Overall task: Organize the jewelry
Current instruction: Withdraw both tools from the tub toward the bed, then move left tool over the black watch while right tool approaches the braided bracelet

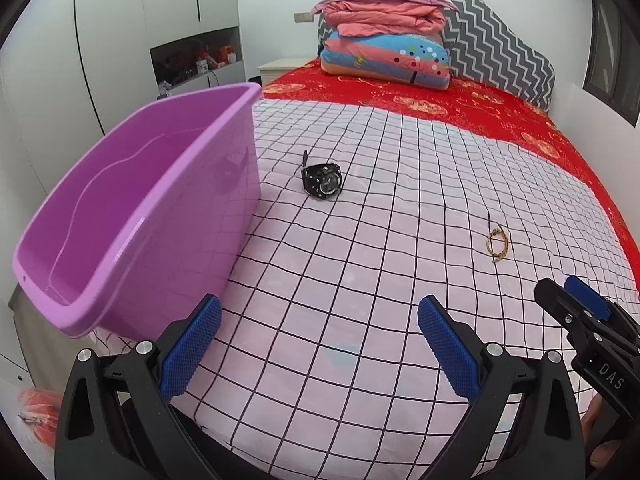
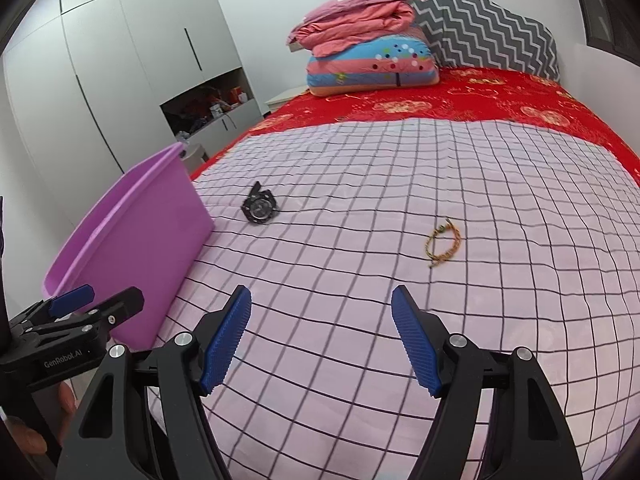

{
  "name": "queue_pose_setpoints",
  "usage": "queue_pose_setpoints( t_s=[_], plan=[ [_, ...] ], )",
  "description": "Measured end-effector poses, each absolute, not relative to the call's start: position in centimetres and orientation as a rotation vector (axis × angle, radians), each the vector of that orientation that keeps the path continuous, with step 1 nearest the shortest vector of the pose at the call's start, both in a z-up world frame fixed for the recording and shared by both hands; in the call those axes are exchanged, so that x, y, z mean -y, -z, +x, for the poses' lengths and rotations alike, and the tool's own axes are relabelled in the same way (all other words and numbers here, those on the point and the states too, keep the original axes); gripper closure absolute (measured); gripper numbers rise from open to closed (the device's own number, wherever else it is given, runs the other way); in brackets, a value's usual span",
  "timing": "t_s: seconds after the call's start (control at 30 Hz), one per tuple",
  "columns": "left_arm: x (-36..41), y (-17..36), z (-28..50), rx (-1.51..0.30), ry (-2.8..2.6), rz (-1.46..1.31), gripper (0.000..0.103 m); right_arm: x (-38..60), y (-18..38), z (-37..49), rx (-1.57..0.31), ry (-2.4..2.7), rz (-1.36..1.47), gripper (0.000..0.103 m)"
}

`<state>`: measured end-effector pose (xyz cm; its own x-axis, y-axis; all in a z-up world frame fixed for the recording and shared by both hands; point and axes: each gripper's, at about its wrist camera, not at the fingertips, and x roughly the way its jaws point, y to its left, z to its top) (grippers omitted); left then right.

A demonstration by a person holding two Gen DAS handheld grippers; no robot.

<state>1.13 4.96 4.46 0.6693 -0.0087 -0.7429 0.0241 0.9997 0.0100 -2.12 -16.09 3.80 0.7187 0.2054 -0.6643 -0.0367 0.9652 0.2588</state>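
Item count on the bed:

- Watches: one black watch point(image 1: 322, 181).
- Bracelets: one braided gold-toned bracelet point(image 2: 443, 242).
- Containers: one purple plastic tub point(image 1: 132, 216), nothing visible inside it.
- Folded quilts: two in one stack point(image 1: 386, 36).
- Handheld grippers: two, one left gripper point(image 1: 319, 348), one right gripper point(image 2: 321, 340).

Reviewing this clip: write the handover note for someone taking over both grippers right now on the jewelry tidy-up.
Left gripper: open, empty, above the checked bedspread near the purple plastic tub.
Right gripper: open, empty, also over the bedspread.
Black wristwatch: lying on the bedspread just right of the tub.
Braided gold bracelet: on the bedspread further right, ahead of the right gripper.
Done: nothing visible; the part of the tub in view looks empty.
Left: presumably pick up watch and bracelet and put them in the tub.
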Motion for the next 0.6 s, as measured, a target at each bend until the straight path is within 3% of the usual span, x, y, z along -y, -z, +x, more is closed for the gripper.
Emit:
queue_pose_setpoints(
  t_s=[0.6],
  plan=[
    [-3.8, 1.3, 11.8, -0.895, -0.013, 0.029, 0.006, 21.4, 2.6, 5.2, -0.840, 0.031, 0.260, 0.034]
  ],
)
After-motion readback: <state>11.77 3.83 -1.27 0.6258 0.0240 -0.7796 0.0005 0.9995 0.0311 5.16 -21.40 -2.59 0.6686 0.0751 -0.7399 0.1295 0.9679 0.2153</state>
